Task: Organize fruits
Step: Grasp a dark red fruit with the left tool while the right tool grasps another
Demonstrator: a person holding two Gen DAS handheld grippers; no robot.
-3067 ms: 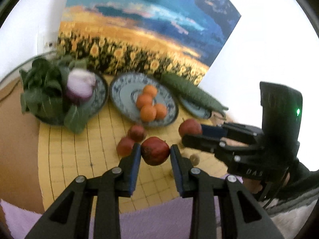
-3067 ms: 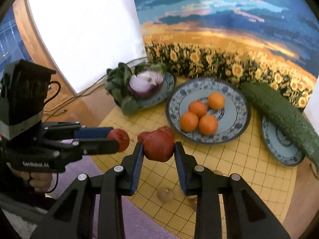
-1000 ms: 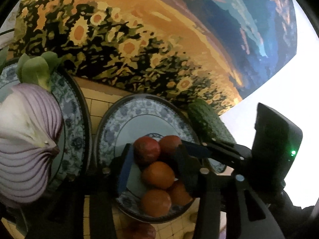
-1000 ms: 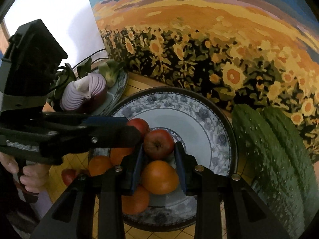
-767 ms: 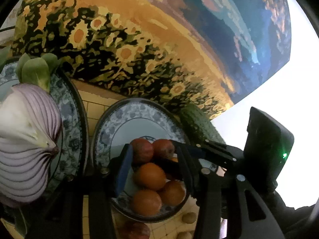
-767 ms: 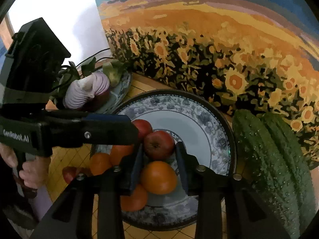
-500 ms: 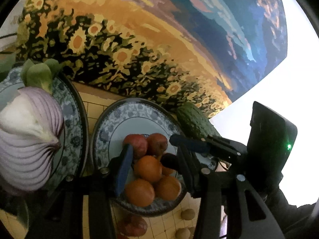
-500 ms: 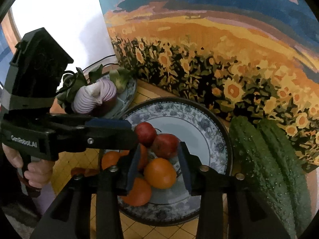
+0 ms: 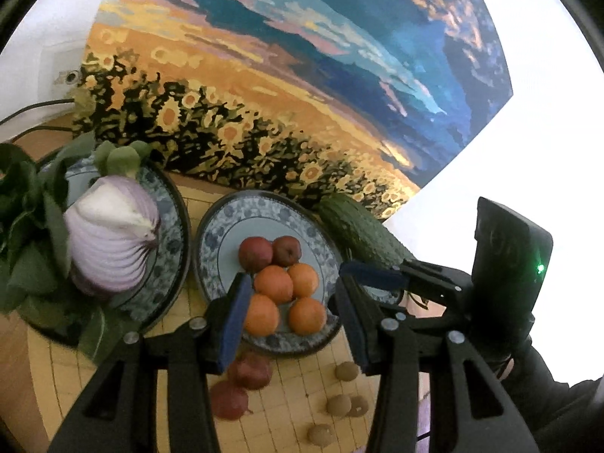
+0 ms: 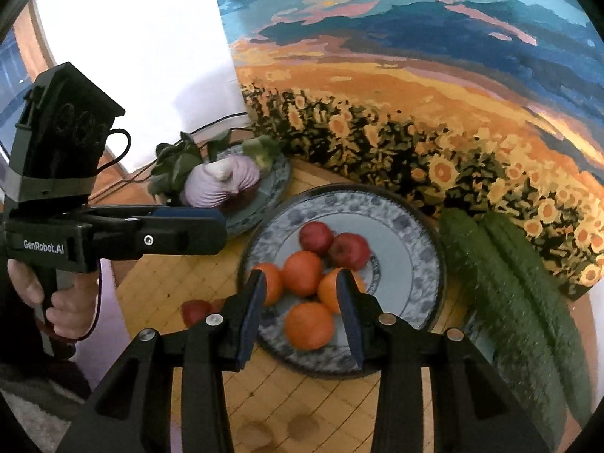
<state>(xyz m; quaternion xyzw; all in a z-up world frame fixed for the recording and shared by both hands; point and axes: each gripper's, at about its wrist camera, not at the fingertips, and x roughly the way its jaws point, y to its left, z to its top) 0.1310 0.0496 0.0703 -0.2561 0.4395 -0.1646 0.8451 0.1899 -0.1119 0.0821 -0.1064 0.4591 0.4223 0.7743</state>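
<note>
Above plate (image 9: pixel 211 249) of oranges, apples: left tongs (image 9: pixel 290 313), right tongs (image 10: pixel 300 307) both apart, empty.

Left tool (image 9: pixel 292 313): pointing downward and forward, its two blue-padded fingers (image 9: pixel 233 313) standing apart with nothing gripped between them.
Right tool (image 10: pixel 300 311): tilting steeply downward, its fingers (image 10: pixel 252 311) parted and pressing on nothing.
Left tool from the right wrist view (image 10: pixel 185 226): reaching in from the left edge, fingers level and seen from the side.
Right tool from the left wrist view (image 9: pixel 372 275): reaching in from the right edge.
Left hand (image 10: pixel 66 302): wrapping around the handle under the tool's body.
Right arm: showing only a dark sleeve (image 9: pixel 558 407) at the near right.
</note>
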